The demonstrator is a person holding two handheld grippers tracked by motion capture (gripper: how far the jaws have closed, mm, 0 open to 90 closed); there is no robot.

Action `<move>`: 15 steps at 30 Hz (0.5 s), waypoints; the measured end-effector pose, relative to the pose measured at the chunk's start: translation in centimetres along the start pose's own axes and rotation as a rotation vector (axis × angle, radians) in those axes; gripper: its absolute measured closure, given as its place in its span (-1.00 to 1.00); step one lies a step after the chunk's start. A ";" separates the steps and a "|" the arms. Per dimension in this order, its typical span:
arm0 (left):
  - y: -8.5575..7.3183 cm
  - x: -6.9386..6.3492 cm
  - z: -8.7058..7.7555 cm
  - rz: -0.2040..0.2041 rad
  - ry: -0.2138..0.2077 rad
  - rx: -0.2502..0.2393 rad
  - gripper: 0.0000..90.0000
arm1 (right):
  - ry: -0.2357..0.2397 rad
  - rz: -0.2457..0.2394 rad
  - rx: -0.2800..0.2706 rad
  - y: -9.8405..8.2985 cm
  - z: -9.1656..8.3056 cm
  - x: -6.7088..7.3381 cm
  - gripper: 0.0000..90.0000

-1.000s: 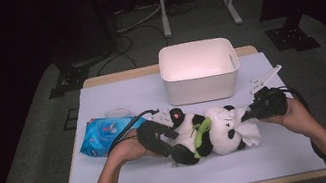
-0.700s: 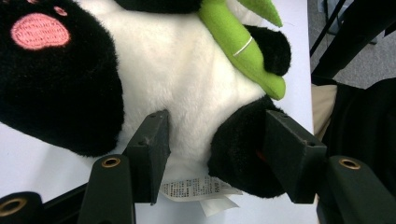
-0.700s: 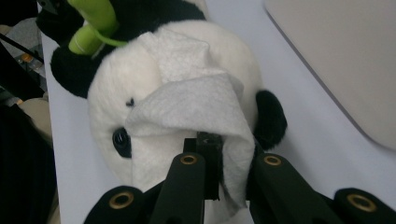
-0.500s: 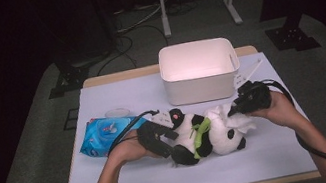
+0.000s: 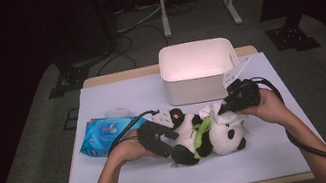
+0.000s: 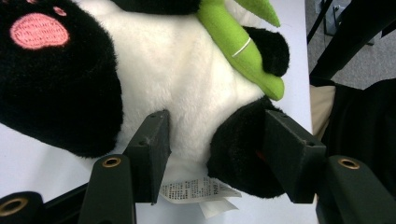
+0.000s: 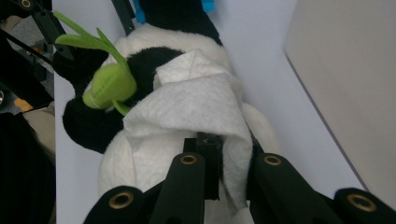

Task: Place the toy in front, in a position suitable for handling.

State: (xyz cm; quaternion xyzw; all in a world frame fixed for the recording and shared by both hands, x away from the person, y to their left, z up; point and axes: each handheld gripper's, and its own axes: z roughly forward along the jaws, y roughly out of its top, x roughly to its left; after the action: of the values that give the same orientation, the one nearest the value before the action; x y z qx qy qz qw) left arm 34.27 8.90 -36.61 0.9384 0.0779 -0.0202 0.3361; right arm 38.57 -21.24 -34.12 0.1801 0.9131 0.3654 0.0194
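A black-and-white panda plush [image 5: 185,130] with a green bamboo sprig [image 5: 201,132] lies on its side on the white mat. My left gripper [image 5: 166,144] grips its lower body. In the left gripper view the pads [image 6: 152,140] press into the white belly and a black leg [image 6: 238,149], with a sewn label below. My right gripper [image 5: 225,107] is shut on a white wipe [image 7: 196,100], which drapes over the panda's [image 7: 154,60] head end in the right gripper view. In that view the sprig [image 7: 109,84] lies to the wipe's left.
A white rectangular bin [image 5: 197,67] stands just behind the panda, close to the right hand. A blue wipe pack [image 5: 105,134] lies left of the left hand, with a small white lid [image 5: 116,112] behind it. The mat's front strip [image 5: 191,175] lies bare.
The right gripper has moved left and slightly up with the wipe, from the panda's right end onto its body. The left gripper has kept its hold in place.
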 end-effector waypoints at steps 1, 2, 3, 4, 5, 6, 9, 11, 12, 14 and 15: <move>0.0 0.0 0.0 0.000 0.001 -0.001 -0.06 | -0.005 0.007 0.001 -0.2 -0.2 -0.1 0.89; 0.0 0.0 0.0 0.000 0.001 -0.001 -0.06 | -0.009 0.011 -0.001 -0.6 -0.3 -0.2 0.89; 0.0 0.0 0.0 0.001 0.001 -0.002 -0.06 | -0.009 0.024 -0.003 -0.9 -0.4 -0.2 0.89; 0.0 0.0 0.0 0.000 0.001 -0.003 -0.06 | -0.013 0.030 -0.005 -1.3 -0.6 -0.3 0.89; 0.0 0.0 0.0 -0.001 0.001 -0.003 -0.06 | -0.015 0.039 -0.006 -1.7 -0.7 -0.4 0.89; 0.0 0.0 0.0 -0.005 0.001 -0.002 -0.06 | -0.018 0.048 -0.012 -2.1 -0.9 -0.5 0.89; 0.1 0.1 0.0 -0.005 0.002 -0.001 -0.06 | -0.026 0.076 -0.024 -3.4 -1.4 -0.7 0.89; 0.2 0.1 -0.1 -0.003 0.006 -0.003 -0.06 | -0.023 0.090 -0.040 -4.3 -1.7 -0.8 0.89; 0.2 0.1 -0.1 -0.005 0.009 -0.005 -0.06 | -0.028 0.095 -0.041 -4.8 -1.8 -0.8 0.89; 0.3 0.2 -0.2 -0.005 0.015 -0.008 -0.06 | -0.032 0.112 -0.054 -5.8 -2.2 -0.7 0.89; 0.3 0.3 -0.2 -0.007 0.022 -0.013 -0.06 | -0.035 0.116 -0.057 -6.1 -2.2 -0.6 0.89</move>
State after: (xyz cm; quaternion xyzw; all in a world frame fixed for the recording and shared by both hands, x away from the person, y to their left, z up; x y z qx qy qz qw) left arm 34.59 8.82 -36.30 0.9361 0.0851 -0.0104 0.3411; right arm 36.87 -27.02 -36.67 0.2383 0.8899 0.3884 0.0192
